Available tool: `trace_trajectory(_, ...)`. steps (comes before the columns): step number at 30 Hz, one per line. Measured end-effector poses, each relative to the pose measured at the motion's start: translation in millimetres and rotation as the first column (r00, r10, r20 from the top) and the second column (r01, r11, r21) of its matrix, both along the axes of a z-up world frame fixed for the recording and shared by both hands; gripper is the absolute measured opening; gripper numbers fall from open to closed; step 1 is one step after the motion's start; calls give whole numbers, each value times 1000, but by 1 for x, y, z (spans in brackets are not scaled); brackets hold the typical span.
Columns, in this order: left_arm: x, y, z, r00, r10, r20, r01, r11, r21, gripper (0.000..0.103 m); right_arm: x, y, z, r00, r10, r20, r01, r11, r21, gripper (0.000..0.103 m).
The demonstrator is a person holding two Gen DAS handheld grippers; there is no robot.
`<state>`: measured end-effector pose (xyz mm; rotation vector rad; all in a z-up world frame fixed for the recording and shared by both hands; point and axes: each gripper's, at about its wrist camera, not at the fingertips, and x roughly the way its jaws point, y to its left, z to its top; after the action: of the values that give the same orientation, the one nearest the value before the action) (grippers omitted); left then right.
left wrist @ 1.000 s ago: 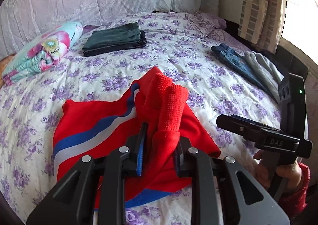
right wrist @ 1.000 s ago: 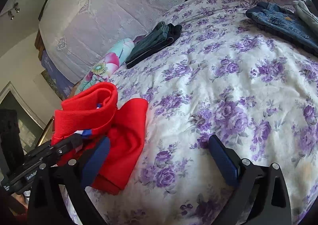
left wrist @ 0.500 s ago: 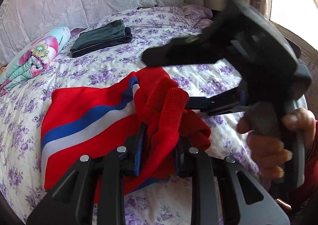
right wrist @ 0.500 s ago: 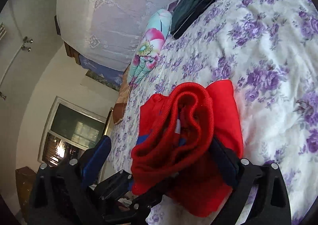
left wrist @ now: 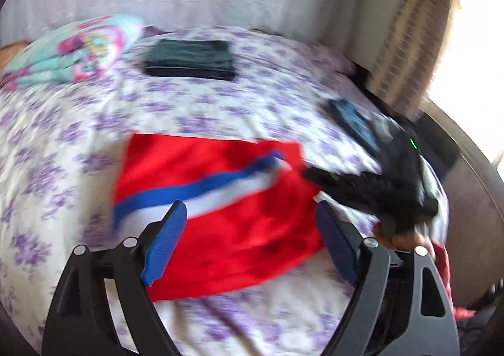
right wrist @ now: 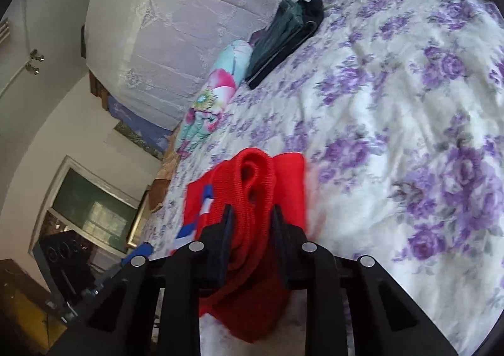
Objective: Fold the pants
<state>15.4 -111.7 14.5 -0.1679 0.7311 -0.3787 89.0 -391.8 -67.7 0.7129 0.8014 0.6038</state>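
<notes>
Red pants [left wrist: 220, 198] with a blue and white side stripe lie spread on the flowered bed sheet [left wrist: 220, 104]. My left gripper [left wrist: 250, 211] hovers over their near part, its jaws opening wide with nothing pressed between the blue pads. In the right wrist view my right gripper [right wrist: 252, 212] is closing, and its pads pinch a bunched ribbed band [right wrist: 255, 173] of the red pants [right wrist: 289, 176]. The left wrist view shows the right gripper [left wrist: 315, 175] at the pants' right edge, held by a hand [left wrist: 400, 238]. That view is motion-blurred.
Folded dark green pants [left wrist: 189, 58] lie near the lace-covered headboard, beside a rolled floral blanket [left wrist: 72, 57]. Folded jeans [left wrist: 356, 126] rest at the bed's right edge, under a curtain and a bright window. Flowered sheet stretches right of the red pants [right wrist: 409, 135].
My left gripper let go of the bunched red fabric, opened wide and drew back. The right gripper came in from the right and closed on that ribbed bunch. The pants now lie flatter.
</notes>
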Motion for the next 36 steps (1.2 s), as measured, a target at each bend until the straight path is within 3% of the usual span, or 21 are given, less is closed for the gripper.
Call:
trace_trajectory(3, 17, 19, -17, 993, 96, -61, -94, 995, 40, 80, -3, -5, -2, 1000, -20, -2, 20, 999, -32, 25)
trace_trajectory(6, 27, 31, -37, 981, 138, -134, -133, 990, 49, 80, -24, -3, 35, 987, -51, 153, 74, 986, -148, 25)
trace_trajectory(9, 19, 32, -45, 982, 147, -119, -139, 988, 74, 81, -41, 27, 70, 960, 48, 275, 28, 963, -266, 26)
trace_trajectory(12, 14, 34, -51, 984, 146, -99, -138, 987, 86, 84, -46, 63, 70, 945, 163, 284, -38, 916, -400, 36)
trace_trajectory(15, 18, 42, -64, 979, 141, -148, -133, 989, 64, 92, -45, 80, 38, 958, 202, 203, -65, 843, -533, 36)
trace_trajectory(17, 23, 59, -73, 969, 109, -220, -122, 992, -44, 92, -43, 68, 26, 963, 187, 195, -62, 855, -514, 38)
trace_trajectory(18, 24, 64, -71, 967, 111, -228, -129, 990, -65, 89, -42, 65, 26, 967, 178, 184, -62, 860, -506, 46)
trace_trajectory(21, 26, 82, -44, 971, 166, -174, -182, 980, -81, 84, -45, 63, 41, 963, 163, 217, -32, 862, -505, 49)
trace_trajectory(24, 40, 82, -13, 975, 193, -108, -198, 979, -39, 84, -45, 74, 66, 944, 170, 283, -1, 860, -511, 50)
trace_trajectory(26, 66, 71, -5, 979, 184, -85, -181, 983, 43, 84, -47, 89, 78, 924, 189, 331, 20, 844, -536, 54)
trace_trajectory(29, 109, 61, -24, 968, 207, -142, -188, 972, 140, 84, -48, 112, 78, 906, 228, 357, 28, 808, -588, 62)
trace_trajectory(31, 124, 64, -43, 955, 231, -186, -204, 967, 155, 84, -54, 117, 77, 891, 235, 388, 79, 762, -643, 62)
trace_trajectory(32, 129, 67, -51, 950, 231, -210, -203, 968, 147, 84, -56, 114, 79, 890, 231, 394, 90, 757, -647, 62)
trace_trajectory(34, 130, 74, -66, 941, 222, -256, -204, 974, 99, 85, -56, 101, 86, 898, 199, 392, 93, 785, -612, 62)
trace_trajectory(36, 127, 77, -68, 945, 216, -244, -202, 976, 83, 85, -58, 91, 96, 897, 172, 408, 100, 818, -567, 62)
